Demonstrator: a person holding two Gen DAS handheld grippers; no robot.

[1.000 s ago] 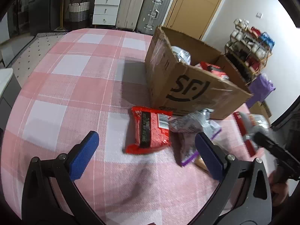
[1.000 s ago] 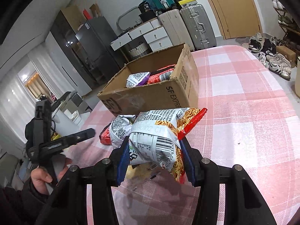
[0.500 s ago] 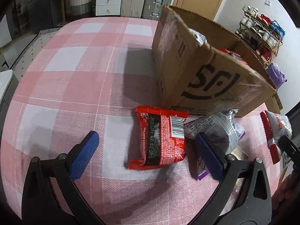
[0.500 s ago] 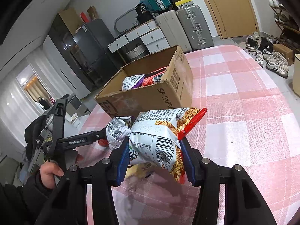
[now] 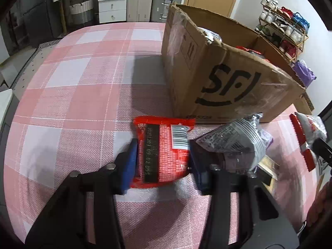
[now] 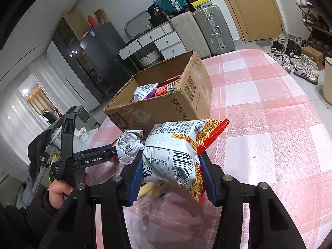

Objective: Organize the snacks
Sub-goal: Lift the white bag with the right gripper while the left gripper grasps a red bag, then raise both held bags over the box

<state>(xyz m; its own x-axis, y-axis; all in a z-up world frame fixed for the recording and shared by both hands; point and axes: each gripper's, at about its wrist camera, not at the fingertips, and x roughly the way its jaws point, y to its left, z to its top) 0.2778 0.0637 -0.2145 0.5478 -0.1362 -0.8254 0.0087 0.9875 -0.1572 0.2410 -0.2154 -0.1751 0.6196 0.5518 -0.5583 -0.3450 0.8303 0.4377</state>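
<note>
A red snack packet (image 5: 164, 151) lies flat on the pink checked tablecloth just in front of the cardboard box (image 5: 228, 83). My left gripper (image 5: 162, 155) has closed its blue fingers on the packet's two sides. A grey and purple snack bag (image 5: 236, 143) lies to its right. My right gripper (image 6: 172, 178) is shut on a white and red noodle snack bag (image 6: 182, 145) and holds it above the table. The box (image 6: 166, 105) has several snack bags inside. The left gripper also shows in the right wrist view (image 6: 91, 157).
The tablecloth (image 5: 78, 87) spreads to the left of the box and to its right (image 6: 269, 108). A flat item lies under the grey bag (image 5: 267, 166). Suitcases, drawers and a shoe rack stand beyond the table.
My left gripper has moved down and forward onto the red packet and closed from wide open onto its sides. The right gripper has kept its bag and shifted slightly.
</note>
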